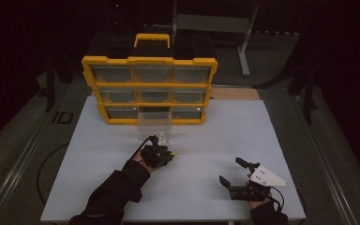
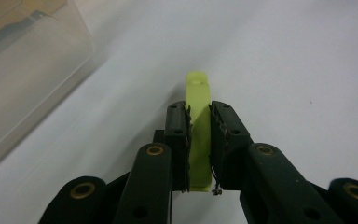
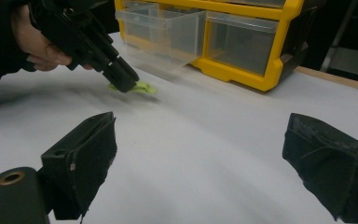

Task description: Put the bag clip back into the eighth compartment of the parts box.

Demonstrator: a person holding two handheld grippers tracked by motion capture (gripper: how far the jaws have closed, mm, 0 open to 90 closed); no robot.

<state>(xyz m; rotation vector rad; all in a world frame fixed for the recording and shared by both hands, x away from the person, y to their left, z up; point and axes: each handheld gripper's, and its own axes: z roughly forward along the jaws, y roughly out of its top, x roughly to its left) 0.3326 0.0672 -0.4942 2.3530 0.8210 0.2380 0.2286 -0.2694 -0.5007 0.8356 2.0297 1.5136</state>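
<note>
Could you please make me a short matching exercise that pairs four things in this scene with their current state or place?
Things:
1. left gripper
2. right gripper
3. clear drawer
4. yellow-green piece

States or places:
A. pulled out of the bottom row of the yellow organizer, standing on the white table
B. open, with nothing between its fingers
C. clamped between two black fingers, just above the table
D. shut on a small part, in front of the organizer

Pairs: 1-D, 2-B, 3-A, 4-C
</note>
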